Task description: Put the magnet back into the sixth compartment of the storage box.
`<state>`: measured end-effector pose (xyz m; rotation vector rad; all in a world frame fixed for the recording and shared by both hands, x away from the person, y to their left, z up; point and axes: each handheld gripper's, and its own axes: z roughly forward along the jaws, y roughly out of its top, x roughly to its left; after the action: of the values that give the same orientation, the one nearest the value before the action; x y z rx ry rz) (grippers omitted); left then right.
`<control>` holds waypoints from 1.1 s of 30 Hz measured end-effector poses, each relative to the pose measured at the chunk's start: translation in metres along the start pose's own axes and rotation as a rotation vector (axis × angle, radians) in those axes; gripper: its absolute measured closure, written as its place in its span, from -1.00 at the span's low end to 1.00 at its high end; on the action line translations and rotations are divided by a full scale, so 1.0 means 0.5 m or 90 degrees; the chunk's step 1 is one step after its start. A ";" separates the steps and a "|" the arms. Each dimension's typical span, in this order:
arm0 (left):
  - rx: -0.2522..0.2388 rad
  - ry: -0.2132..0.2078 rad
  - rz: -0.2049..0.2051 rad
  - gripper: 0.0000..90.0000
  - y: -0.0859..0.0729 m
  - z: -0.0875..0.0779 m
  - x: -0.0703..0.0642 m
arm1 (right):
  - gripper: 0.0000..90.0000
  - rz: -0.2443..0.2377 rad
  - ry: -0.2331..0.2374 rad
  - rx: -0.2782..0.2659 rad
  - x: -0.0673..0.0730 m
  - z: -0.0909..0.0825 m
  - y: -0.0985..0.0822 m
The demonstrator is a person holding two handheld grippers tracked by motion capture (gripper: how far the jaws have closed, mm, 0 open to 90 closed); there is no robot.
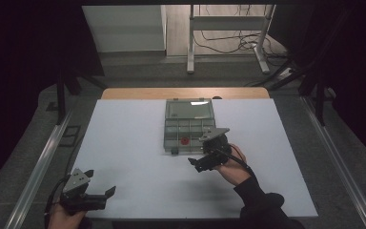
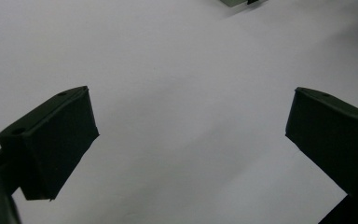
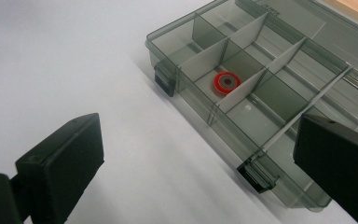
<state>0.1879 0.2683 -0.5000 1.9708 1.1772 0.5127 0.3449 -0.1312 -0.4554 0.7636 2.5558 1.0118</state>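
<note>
I am holding my left gripper (image 1: 100,190) low over the near left corner of the white desk (image 1: 138,157), its jaws standing wide apart with nothing between them; in the left gripper view bare white surface is showing between the two black pads (image 2: 56,140). My left hand (image 1: 64,217) is gripping it right at the desk's near edge.

I am holding my right gripper (image 1: 199,163) over the middle of the desk, just off the near right corner of the compartment box (image 1: 189,126). Its jaws are also spread wide and are gripping nothing. My right hand (image 1: 233,167) is sitting behind it, the dark sleeve (image 1: 262,205) trailing toward the near edge.

The grey see-through box is lying open toward the far edge of the desk, its lid (image 1: 189,109) folded back flat. A red ring (image 3: 227,82) is resting in a compartment along the box's near row, beside the left latch (image 3: 164,80); the right latch (image 3: 257,176) is sitting close to my right jaw.
</note>
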 end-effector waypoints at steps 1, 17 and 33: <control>0.000 0.000 0.000 -0.95 0.000 0.000 0.000 | -0.96 0.001 0.001 -0.002 0.001 -0.004 -0.002; 0.000 0.001 0.000 -0.95 0.000 0.000 0.000 | -0.97 0.005 -0.009 -0.003 0.003 -0.031 -0.025; 0.000 0.001 0.002 -0.95 0.000 0.000 -0.001 | -0.97 0.020 -0.017 -0.015 0.005 -0.060 -0.046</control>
<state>0.1879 0.2680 -0.4998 1.9728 1.1765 0.5157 0.3212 -0.1606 -0.4501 0.8076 2.5121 1.0321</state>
